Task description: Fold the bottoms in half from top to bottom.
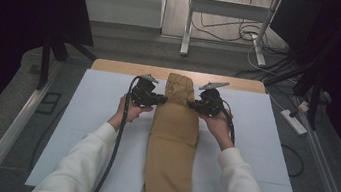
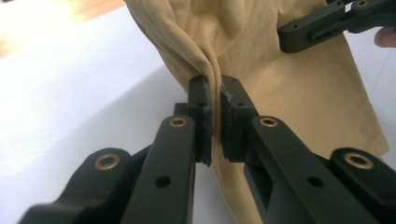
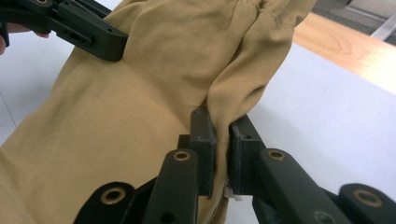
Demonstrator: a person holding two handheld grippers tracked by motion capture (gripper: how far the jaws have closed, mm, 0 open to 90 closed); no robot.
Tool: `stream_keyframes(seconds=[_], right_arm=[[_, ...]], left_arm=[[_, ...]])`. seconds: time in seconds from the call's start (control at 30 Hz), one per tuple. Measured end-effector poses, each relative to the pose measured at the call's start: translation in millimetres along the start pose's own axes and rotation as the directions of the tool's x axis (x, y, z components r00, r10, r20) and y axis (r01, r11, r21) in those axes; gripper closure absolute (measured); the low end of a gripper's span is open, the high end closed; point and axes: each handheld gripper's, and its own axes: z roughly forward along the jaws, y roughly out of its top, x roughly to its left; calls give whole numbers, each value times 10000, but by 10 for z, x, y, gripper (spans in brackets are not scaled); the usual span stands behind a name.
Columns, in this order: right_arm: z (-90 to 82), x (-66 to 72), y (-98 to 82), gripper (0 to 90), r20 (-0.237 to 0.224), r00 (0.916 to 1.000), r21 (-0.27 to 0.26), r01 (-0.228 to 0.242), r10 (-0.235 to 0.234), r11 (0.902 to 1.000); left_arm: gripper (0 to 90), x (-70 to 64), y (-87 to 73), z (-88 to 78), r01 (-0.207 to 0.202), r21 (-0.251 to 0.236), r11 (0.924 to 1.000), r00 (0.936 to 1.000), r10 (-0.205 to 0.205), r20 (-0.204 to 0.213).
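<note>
A tan folded garment lies lengthwise down the middle of the white board, its far end raised. My left gripper pinches the cloth's left edge, and in the left gripper view the tan garment bunches between the left gripper pads. My right gripper is shut on the right edge. In the right gripper view a fold of the garment is squeezed between the right gripper pads. Each gripper view also catches the other gripper's black jaw at its top edge.
The white board covers a wooden table whose far edge shows behind it. Beyond stand a metal frame leg and cables on the floor. A power strip lies at the right, and a rail runs along the left.
</note>
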Motion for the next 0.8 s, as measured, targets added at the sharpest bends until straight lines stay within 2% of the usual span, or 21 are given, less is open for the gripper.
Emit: stream_keyframes(seconds=[0.1,0.2,0.27,0.47,0.57,0.8], right_arm=[[-41,-10,71,821,168,9995,-83,262,-260,9996],[-112,-40,178,823,287,9995,-492,166,-152,9987],[-132,-37,208,823,399,9991,-606,187,-163,9980],[-93,-36,156,823,314,9994,-416,123,-110,9991],[-82,-26,148,822,384,9990,-295,241,-230,9993],[-103,-50,201,824,544,9977,-378,414,-393,9984]], left_arm=[[833,5,92,-43,-124,-138,9998,9998,122,-130],[834,8,200,-106,-101,-370,9993,9997,92,-246],[834,-5,230,-120,-223,-324,9992,9993,214,-306],[834,10,184,-79,-133,-82,9999,9997,132,-211],[833,11,174,-62,-110,-69,9999,9996,108,-248],[834,2,255,-88,-397,-222,9990,9981,386,-471]])
